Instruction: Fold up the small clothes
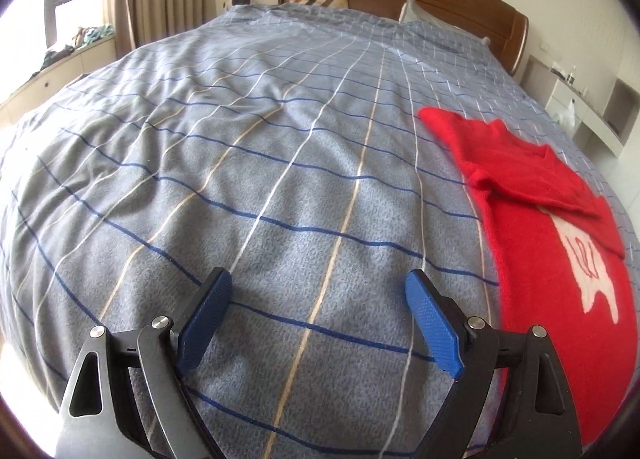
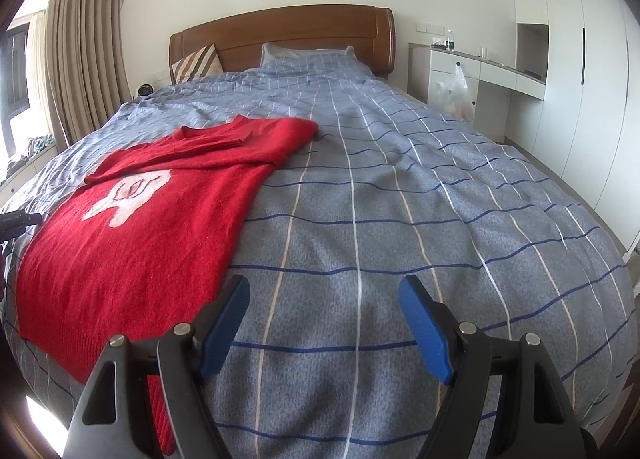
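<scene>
A red knitted sweater (image 1: 536, 275) with a white motif lies flat on the grey-blue checked bedspread (image 1: 240, 179), its sleeves folded in across the chest. My left gripper (image 1: 319, 277) hovers open over bare bedspread just left of the sweater, and its blue pads hold nothing. In the right wrist view the same sweater (image 2: 132, 251) fills the left side, collar towards the headboard. There my right gripper (image 2: 325, 282) stands open over the bedspread (image 2: 400, 199), just right of the sweater's lower edge, with nothing between its fingers.
A wooden headboard (image 2: 280, 31) with a striped cushion (image 2: 198, 61) and a pillow (image 2: 304, 53) closes the far end. Beige curtains (image 2: 76, 51) hang on the left. A white desk (image 2: 480, 67) with a plastic bag (image 2: 458, 95) and wardrobes (image 2: 580, 79) stand on the right.
</scene>
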{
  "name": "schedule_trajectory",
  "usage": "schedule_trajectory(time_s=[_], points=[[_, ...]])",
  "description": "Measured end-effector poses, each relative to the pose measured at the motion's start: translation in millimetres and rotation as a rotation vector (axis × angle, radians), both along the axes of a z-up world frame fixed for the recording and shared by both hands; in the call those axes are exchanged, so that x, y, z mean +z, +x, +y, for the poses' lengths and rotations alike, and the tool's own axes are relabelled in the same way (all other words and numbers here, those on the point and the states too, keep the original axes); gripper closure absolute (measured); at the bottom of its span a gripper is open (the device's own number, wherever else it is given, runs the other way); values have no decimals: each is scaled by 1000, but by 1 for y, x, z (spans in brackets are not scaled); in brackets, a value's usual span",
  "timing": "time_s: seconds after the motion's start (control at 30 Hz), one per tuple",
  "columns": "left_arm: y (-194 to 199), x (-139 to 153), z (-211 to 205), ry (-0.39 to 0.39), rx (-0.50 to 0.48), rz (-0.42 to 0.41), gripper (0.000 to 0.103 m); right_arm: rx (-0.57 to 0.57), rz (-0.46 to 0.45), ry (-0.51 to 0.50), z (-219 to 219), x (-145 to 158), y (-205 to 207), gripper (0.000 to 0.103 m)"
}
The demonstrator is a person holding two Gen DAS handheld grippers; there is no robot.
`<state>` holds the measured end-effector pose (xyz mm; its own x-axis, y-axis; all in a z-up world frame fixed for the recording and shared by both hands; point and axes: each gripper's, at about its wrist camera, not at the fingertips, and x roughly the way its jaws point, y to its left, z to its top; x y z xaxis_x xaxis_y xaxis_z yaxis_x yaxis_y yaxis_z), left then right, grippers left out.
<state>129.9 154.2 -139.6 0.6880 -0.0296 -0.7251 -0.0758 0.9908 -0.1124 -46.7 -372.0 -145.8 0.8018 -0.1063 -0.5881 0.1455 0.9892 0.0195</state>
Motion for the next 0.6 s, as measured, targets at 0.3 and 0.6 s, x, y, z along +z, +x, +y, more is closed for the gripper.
schedule_trajectory(time_s=[0.3,0.6], points=[[-4,-10,6,-25,-4,-18,8,0,9,-3,0,-2,2,26],[-7,-15,2,2,-15,-20,3,1,8,2,0,-3,3,26]])
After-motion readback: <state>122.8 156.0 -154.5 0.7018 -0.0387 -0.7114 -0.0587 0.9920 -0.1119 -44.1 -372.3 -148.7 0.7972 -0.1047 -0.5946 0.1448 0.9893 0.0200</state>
